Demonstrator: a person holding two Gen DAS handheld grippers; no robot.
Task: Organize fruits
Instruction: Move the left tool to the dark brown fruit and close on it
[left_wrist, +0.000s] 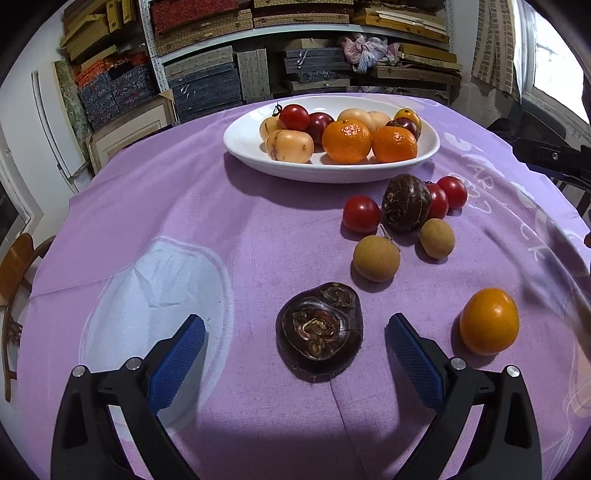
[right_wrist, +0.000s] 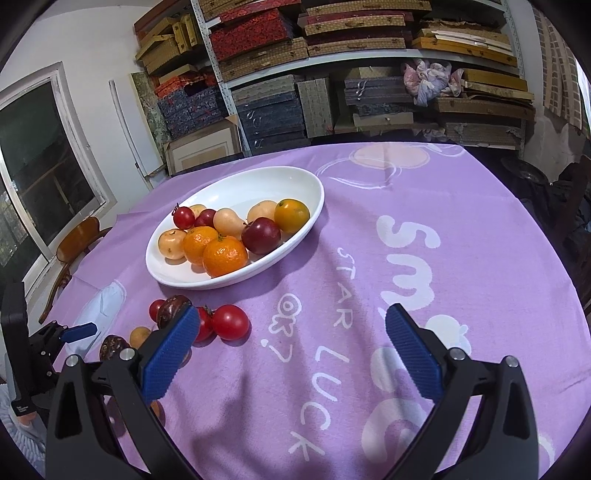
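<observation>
- Here the dark chestnut (left_wrist: 319, 329) lies on the surface straight ahead of the left hand-held gripper (left_wrist: 295, 345), between its wide-open fingers, long axis roughly across the gap.
- Nearer by far is the left hand-held gripper; the right hand-held gripper (right_wrist: 293, 345), also open and empty, faces bare cloth right of the loose fruit.
- The plate (left_wrist: 240, 140) sits farther back.
- Several loose fruits hide behind the right one's left finger (right_wrist: 171, 349).

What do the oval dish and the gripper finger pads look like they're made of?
The oval dish looks like glazed white ceramic: smooth, glossy, with soft reflections along its rim, though plastic can't be excluded. The finger pads on the left gripper look like blue rubber or soft plastic, matte, with a fine knurled grid texture.
</observation>
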